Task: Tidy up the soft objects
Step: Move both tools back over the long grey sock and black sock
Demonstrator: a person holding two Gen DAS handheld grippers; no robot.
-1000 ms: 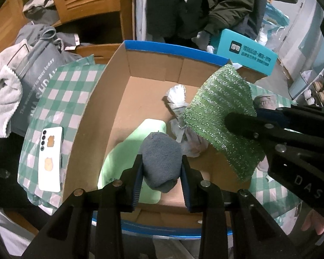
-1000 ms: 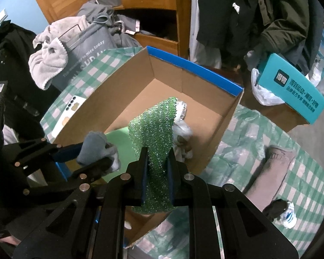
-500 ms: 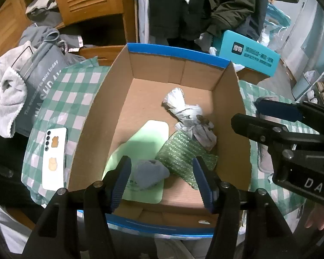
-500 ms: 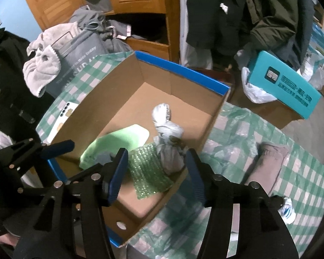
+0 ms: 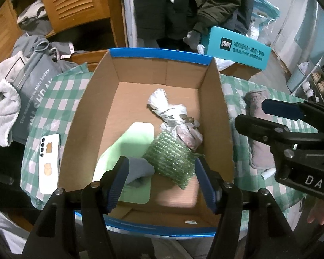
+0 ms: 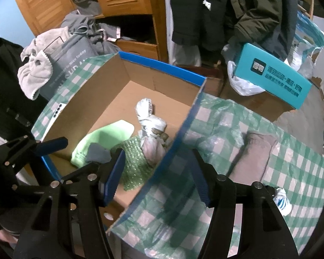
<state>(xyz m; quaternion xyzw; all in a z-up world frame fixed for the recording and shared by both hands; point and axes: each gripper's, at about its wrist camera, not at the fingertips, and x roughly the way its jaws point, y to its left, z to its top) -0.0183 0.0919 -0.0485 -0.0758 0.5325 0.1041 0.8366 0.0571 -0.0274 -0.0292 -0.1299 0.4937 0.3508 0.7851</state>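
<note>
- Far left, a white phone (image 5: 49,163) lies flat on the green checked cloth (image 5: 54,99) over the counter, just beside the cardboard box (image 5: 162,69)
- Left claw (image 5: 162,181) hangs over the box's near edge, jaws just opened wide and gripping nothing
- Below it, the grey sock (image 5: 140,171) lies on the pale green pad (image 5: 129,144) on the box floor
- Touching the sock's right side, the green glittery cloth (image 5: 170,158) lies flat
- Behind that, a knotted white and grey bundle (image 5: 175,118) leans onto the cloth's far edge
- Right claw (image 6: 157,172) sits over the box's right wall, jaws just spread apart and empty
- Out on the checked cloth to the right, a brown folded cloth (image 6: 254,157) lies alone, with a small white and blue item (image 6: 281,200) near it
</note>
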